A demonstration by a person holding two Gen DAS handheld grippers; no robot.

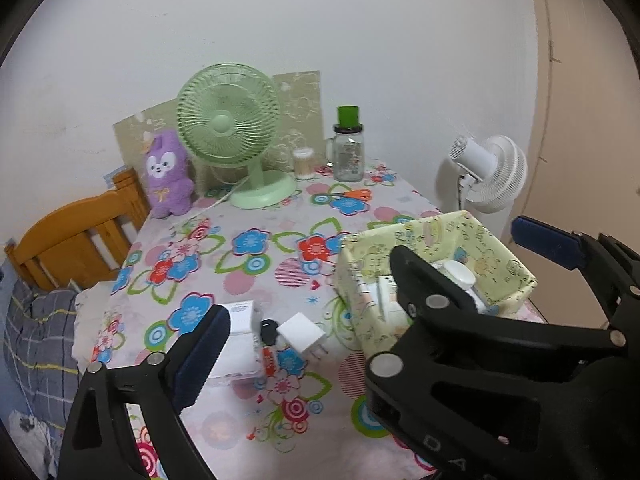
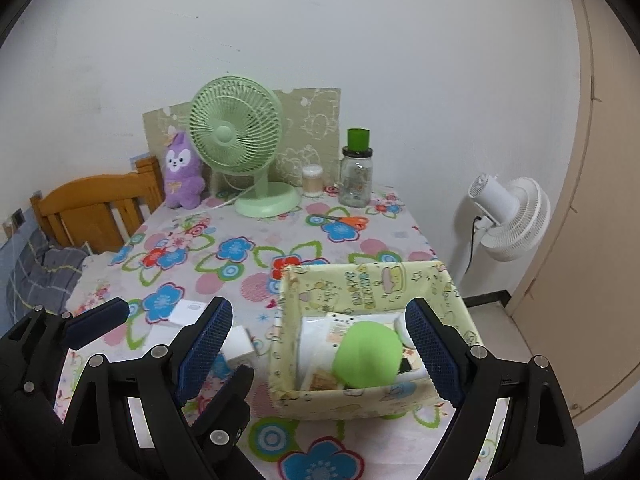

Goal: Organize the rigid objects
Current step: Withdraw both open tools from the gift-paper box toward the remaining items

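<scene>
Next, with both tools wide open and empty, lower the left tool (image 1: 360, 276) squarely over the white charger (image 1: 301, 333) (beside the yellow box (image 2: 400, 400)) before closing.

A green fan (image 2: 236, 136) stood at the far side of the table (image 2: 248, 248), at twelve o'clock. A purple plush toy (image 2: 182, 172) sat just beside it, at eleven o'clock. A glass jar (image 2: 356, 176) with a green lid stood at one o'clock. Orange scissors (image 2: 344, 221) lay near it. A white fan (image 2: 508, 220) stood off the table, at three o'clock.
</scene>
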